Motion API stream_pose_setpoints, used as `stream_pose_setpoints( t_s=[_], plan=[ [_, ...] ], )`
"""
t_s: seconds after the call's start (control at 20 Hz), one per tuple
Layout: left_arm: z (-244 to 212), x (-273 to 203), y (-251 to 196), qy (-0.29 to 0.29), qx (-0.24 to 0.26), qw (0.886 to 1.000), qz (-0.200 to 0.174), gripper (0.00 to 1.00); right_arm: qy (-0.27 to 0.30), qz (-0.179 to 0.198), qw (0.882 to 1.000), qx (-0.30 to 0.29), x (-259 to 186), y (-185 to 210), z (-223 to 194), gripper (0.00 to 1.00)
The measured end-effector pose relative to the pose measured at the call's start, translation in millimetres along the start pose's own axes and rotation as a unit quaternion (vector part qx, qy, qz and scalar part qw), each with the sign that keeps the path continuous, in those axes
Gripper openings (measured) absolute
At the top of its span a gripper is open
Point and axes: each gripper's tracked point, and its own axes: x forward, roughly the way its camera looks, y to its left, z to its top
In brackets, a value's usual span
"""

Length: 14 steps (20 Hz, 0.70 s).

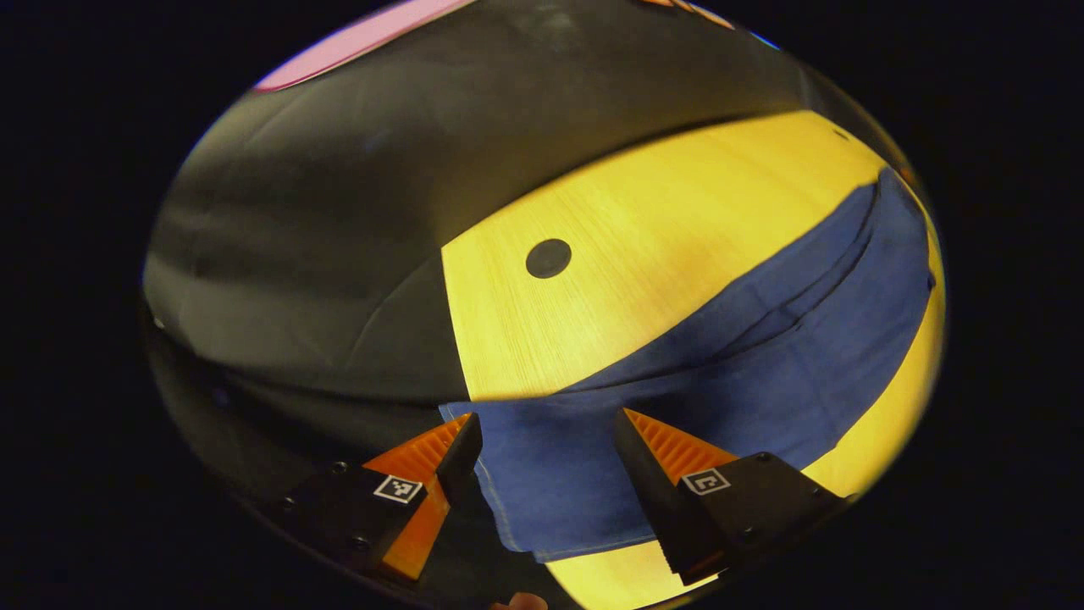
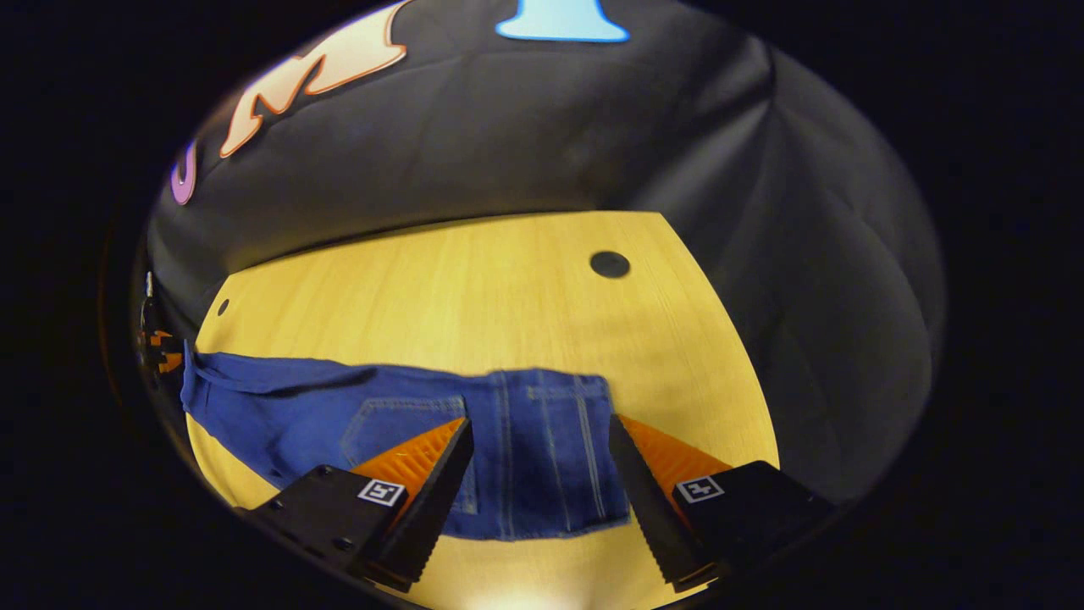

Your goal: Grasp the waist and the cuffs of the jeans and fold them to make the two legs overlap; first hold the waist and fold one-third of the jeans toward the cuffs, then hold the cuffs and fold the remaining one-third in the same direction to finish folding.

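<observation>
With both pairs of tongs spread apart, left tongs (image 1: 542, 474) over the cuffs and right tongs (image 2: 542, 474) over the waist, the jeans (image 2: 525, 457) lie unfolded on the table (image 2: 474, 280); next, each probably must lower toward 12 o'clock and clamp denim.

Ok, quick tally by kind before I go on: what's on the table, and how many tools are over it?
Jeans: 1, blue, lying flat on the wooden table
Dark round holes in the tabletop: 2
Tools: 2, left tool and right tool, both open above the denim
Total: 5
</observation>
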Motion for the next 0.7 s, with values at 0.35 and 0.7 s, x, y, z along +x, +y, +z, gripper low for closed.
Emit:
stream_pose_setpoints(
  t_s=[0.35,0.7],
  plan=[
    [3.1,-63.6,-35.3,-0.096,-0.142,0.985,0.006,0.95,0.045,0.008,0.998,0.05,18.5,-4.7,-28.6,1.0],
    [8.9,-131.6,-91.0,-0.141,-0.206,0.968,0.007,0.95,0.063,0.042,0.996,0.056,30.3,1.5,-46.1,1.0]
  ],
)
